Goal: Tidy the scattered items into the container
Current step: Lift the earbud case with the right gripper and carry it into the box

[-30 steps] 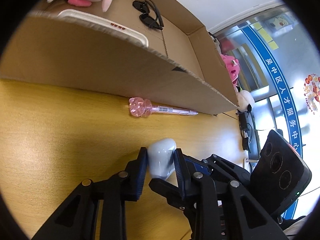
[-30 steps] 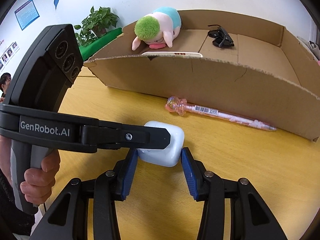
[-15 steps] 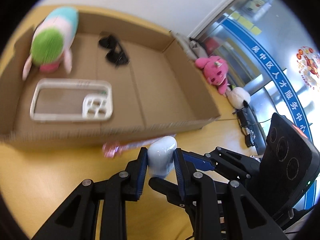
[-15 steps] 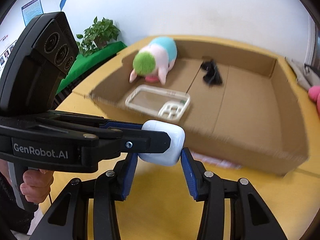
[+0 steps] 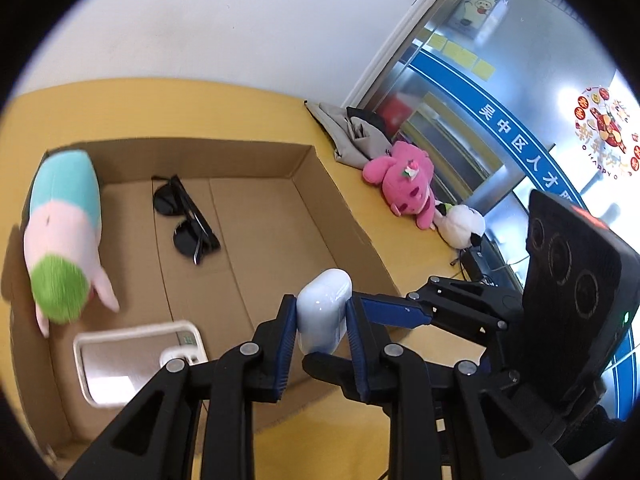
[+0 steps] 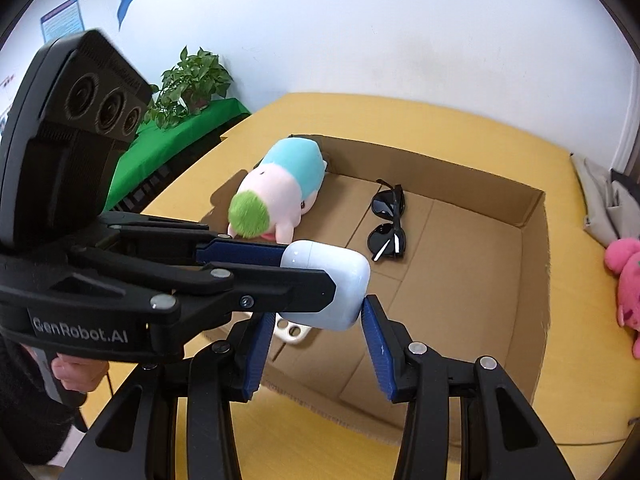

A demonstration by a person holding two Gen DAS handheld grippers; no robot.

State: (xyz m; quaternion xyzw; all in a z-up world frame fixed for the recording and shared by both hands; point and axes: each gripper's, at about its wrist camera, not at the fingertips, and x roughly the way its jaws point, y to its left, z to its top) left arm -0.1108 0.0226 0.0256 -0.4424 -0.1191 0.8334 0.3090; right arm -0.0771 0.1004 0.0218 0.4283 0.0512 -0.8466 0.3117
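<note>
A white earbud case (image 5: 323,312) (image 6: 326,286) hangs in the air over the near end of the open cardboard box (image 5: 240,156) (image 6: 536,280). My left gripper (image 5: 320,320) is shut on its narrow sides, and in the right wrist view the left gripper (image 6: 310,276) reaches in from the left. My right gripper (image 6: 316,332) is shut on the case's wide sides from below. Inside the box lie a plush toy with green hair (image 5: 60,232) (image 6: 276,192), black sunglasses (image 5: 184,216) (image 6: 386,220) and a white phone case (image 5: 120,360), which is mostly hidden in the right wrist view.
On the yellow table right of the box lie a pink plush (image 5: 404,184) (image 6: 628,280), a white plush (image 5: 464,224) and a grey cloth (image 5: 352,136). A potted plant (image 6: 192,80) stands on a green-covered table far left. A person's hand (image 6: 76,372) holds the left gripper.
Both grippers rose together with the earbud case off the table, up over the box's near wall. The pink pen in front of the box dropped out of view.
</note>
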